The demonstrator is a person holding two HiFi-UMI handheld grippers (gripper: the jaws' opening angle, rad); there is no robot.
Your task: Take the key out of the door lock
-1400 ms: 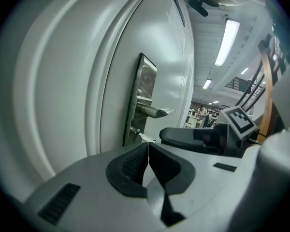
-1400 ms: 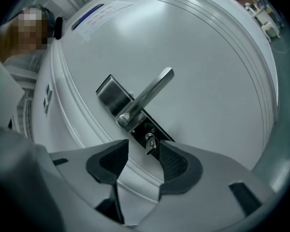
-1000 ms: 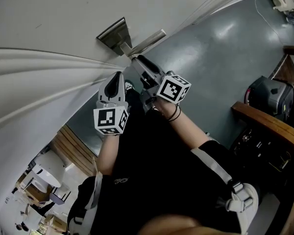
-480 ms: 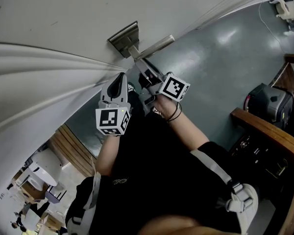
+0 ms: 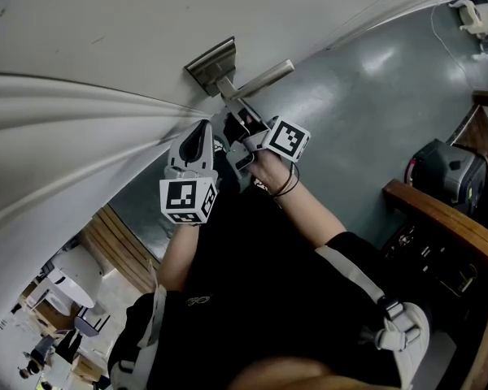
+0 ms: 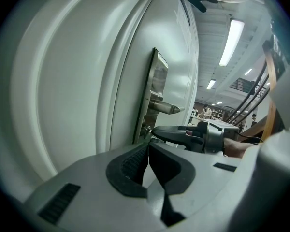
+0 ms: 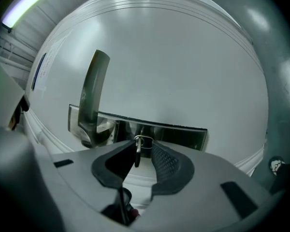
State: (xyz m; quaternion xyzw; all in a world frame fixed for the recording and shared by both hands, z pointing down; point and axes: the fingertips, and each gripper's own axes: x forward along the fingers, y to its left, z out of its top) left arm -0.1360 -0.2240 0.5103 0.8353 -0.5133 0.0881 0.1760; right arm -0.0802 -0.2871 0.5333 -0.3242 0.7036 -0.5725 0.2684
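The key (image 7: 137,150) sticks out of the lock in the metal plate (image 7: 183,133) on the white door, just right of the lever handle (image 7: 93,98). It stands edge-on between the pads of my right gripper (image 7: 141,147), whose jaws have just been closing. The key lies close to the left pad, with a gap still showing to the right pad. In the head view, my right gripper (image 5: 233,114) reaches to the plate (image 5: 211,65) under the handle (image 5: 264,78), hiding the key. My left gripper (image 5: 200,128) hangs below it, shut and empty (image 6: 147,145).
A raised moulding (image 5: 81,104) runs across the door left of the lock. A wooden rail (image 5: 447,210) and a dark bag (image 5: 443,165) stand to the right over the grey floor (image 5: 374,96).
My right gripper has moved closer to the lock plate and rolled a little. The left gripper has stayed where it was.
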